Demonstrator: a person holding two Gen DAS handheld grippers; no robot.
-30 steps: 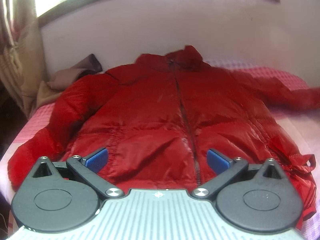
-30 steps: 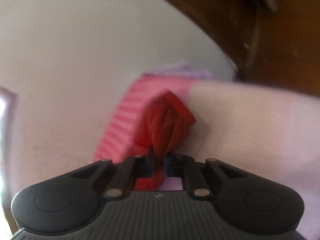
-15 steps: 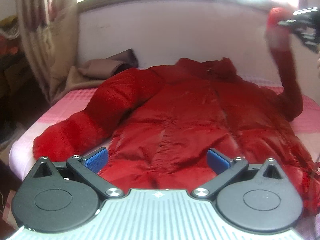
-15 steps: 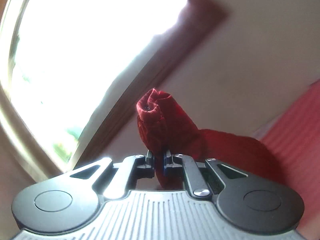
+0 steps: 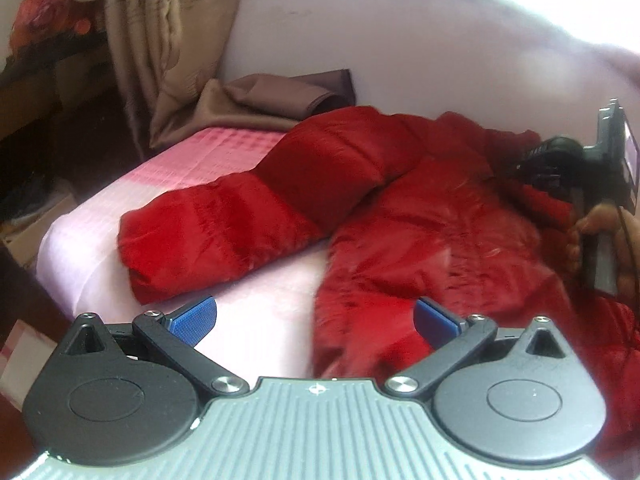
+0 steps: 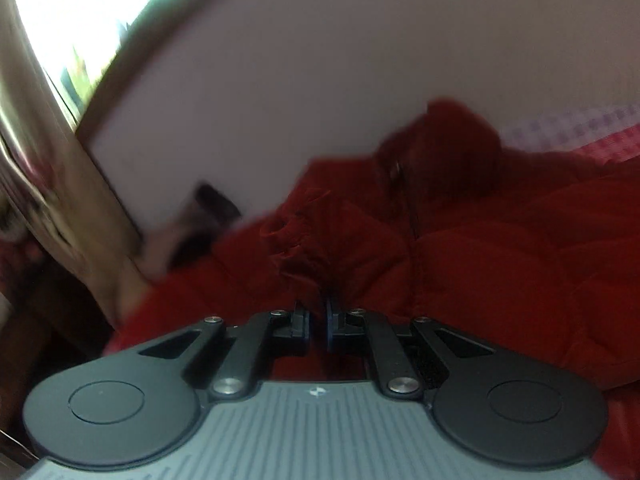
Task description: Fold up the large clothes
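Jacket [image 5: 420, 216], red, padded, is being spread over pink bed [image 5: 208, 152]. Judged bulky, soft, slick; cuffs/hem advised as hold pts. Right sleeve cuff [image 6: 296, 236] is being pinched by right gripper [image 6: 318, 320]; left gripper [image 5: 314, 318] is being kept released, empty, nr hem.

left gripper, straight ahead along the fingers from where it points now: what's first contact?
Most likely the bed sheet: the left gripper, open and empty, is centred over the pale strip between the red jacket body and its outstretched sleeve. The jacket's edge lies just right of centre, so depth leaves some doubt.
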